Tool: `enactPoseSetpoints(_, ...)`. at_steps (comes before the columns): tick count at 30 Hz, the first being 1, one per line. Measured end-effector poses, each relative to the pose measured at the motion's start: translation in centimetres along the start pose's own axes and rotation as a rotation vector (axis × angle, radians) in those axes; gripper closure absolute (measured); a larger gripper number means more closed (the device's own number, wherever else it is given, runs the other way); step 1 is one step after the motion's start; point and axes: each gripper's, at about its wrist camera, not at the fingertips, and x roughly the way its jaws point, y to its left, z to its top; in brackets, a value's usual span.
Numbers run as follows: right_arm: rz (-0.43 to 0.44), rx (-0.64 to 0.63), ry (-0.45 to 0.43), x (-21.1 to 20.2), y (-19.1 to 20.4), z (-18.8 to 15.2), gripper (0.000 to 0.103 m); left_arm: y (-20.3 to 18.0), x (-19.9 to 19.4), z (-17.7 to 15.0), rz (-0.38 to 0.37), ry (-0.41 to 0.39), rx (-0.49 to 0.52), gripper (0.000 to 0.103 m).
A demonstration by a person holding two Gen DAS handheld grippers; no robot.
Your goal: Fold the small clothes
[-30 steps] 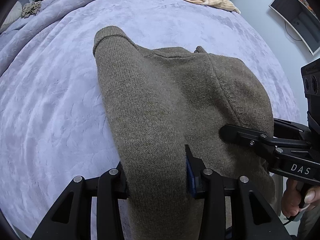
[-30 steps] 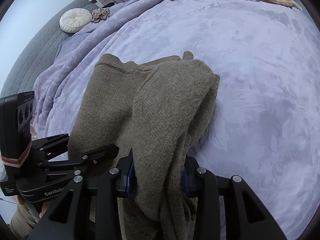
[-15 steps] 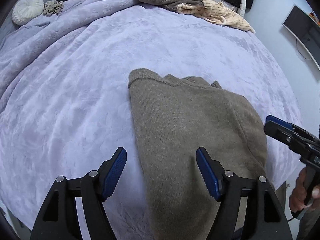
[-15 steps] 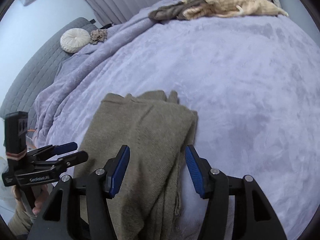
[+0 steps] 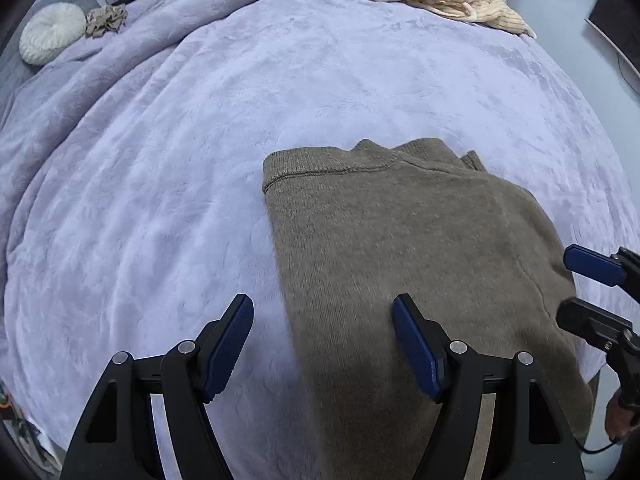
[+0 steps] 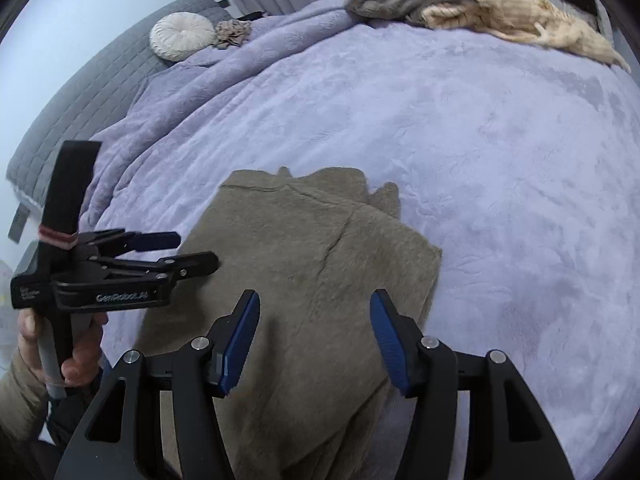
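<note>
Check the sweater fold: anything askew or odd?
The olive sweater lies flat on the lilac blanket, but the fold is uneven: lower layers peek past its far right corner, and its near end hangs off the bed edge. Both the left gripper and the right gripper are open, clear of it.

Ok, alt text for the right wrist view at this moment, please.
A folded olive-brown knit sweater lies on a lavender bedspread, with the open right gripper above its near end, holding nothing. At left, a hand holds the left gripper, also open; a heap of clothes sits at the bed's far edge.
</note>
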Motion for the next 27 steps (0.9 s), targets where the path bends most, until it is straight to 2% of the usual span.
enactPoseSetpoints(3,0.072,-0.126,-0.019,-2.9,3.7,-2.8,0.041,-0.6,-1.5,-2.1,0.015,-0.002,0.033,0.03)
enactPoseSetpoints(6,0.119,-0.217,-0.004,-3.6,6.3,-5.5,0.041,-1.2,-2.3,-3.8,0.038,-0.008,0.055,0.03)
enactPoseSetpoints(9,0.046,-0.25,0.064,-1.8,6.4,-8.1,0.04,-1.7,-2.0,-5.1,0.065,-0.015,0.077,0.029)
enactPoseSetpoints(10,0.003,-0.242,0.102,-0.6,5.9,-8.8,0.041,-1.8,-1.8,-5.3,0.068,-0.018,0.078,0.025)
enactPoseSetpoints(11,-0.016,-0.228,0.134,0.5,5.2,-9.3,0.041,-1.7,-1.6,-5.3,0.073,-0.019,0.073,0.015)
enactPoseSetpoints(12,-0.012,-0.204,0.159,1.4,4.4,-9.9,0.041,-1.7,-1.5,-5.5,0.08,-0.02,0.065,0.012)
enactPoseSetpoints(14,0.013,-0.183,0.129,1.5,3.8,-10.6,0.041,-1.5,-1.2,-5.7,0.076,-0.02,0.056,0.011)
enactPoseSetpoints(19,0.0,-0.196,0.135,0.9,4.5,-10.2,0.041,-2.0,-1.9,-5.6,0.105,-0.034,0.064,0.011)
enactPoseSetpoints(22,-0.009,-0.192,0.088,-1.2,5.5,-8.8,0.039,-2.7,-3.1,-5.4,0.112,-0.051,0.077,0.011)
enactPoseSetpoints(23,-0.024,-0.195,0.064,-2.1,5.7,-8.2,0.036,-2.8,-3.4,-5.3,0.118,-0.058,0.076,0.011)
enactPoseSetpoints(25,-0.095,-0.197,0.019,-3.4,6.3,-7.1,0.023,-3.1,-3.9,-4.9,0.13,-0.067,0.069,0.011)
enactPoseSetpoints(27,-0.146,-0.182,0.012,-3.8,6.6,-6.1,0.023,-3.4,-4.4,-4.6,0.135,-0.065,0.065,0.011)
